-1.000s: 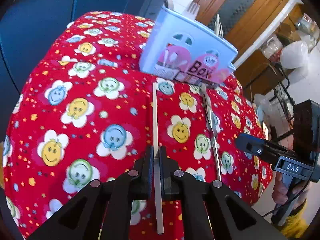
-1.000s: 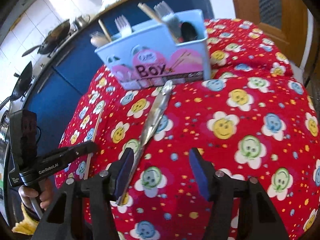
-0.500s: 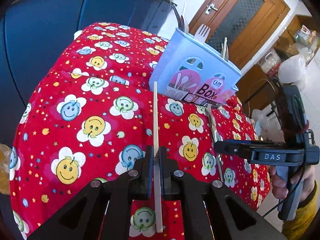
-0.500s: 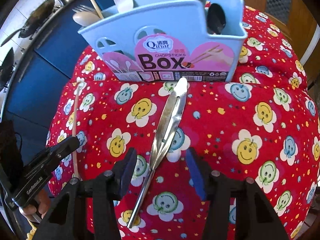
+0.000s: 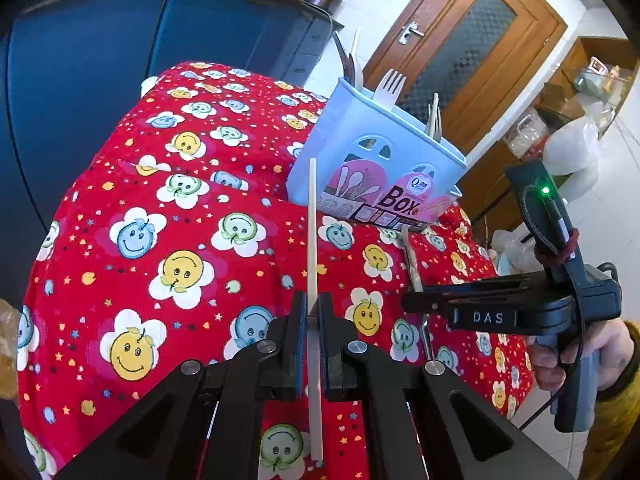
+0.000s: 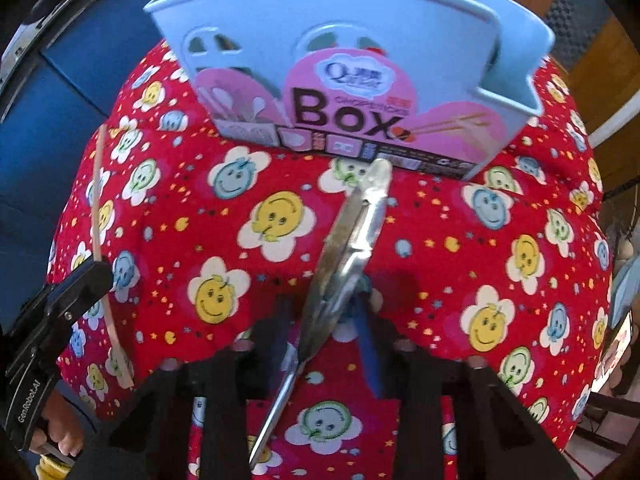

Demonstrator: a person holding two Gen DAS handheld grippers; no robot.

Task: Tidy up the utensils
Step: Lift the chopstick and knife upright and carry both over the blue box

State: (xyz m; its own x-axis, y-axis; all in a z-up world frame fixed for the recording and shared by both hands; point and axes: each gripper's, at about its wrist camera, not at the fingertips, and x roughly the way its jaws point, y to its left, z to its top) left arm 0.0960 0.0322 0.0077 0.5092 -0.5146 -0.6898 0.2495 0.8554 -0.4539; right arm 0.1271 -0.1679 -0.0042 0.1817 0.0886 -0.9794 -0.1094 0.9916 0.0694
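Compared with a second ago, the right gripper (image 6: 328, 320) has come down over the long shiny metal tongs (image 6: 348, 248) and its jaws have just been closing, now narrow with the tongs' arms between them; blur hides whether the pads press yet. Meanwhile the left gripper (image 5: 310, 340) stays clamped on the thin pale wooden chopstick (image 5: 312, 240), lifted a little off the red smiley-flower cloth (image 5: 180, 220).

Risks, as I judge them: the tongs lie slanted across the jaws, so a pinch could catch only one springy arm and let them twist or slide out. Their far tip touches the base of the light-blue plastic "Box" utensil holder (image 6: 360, 60), so a careless lift may nudge it. The chopstick is held near its lower end, so its long free end could swing or foul the forks already standing in the holder.

Both utensils lie just in front of the holder, the chopstick pointing at its left corner.
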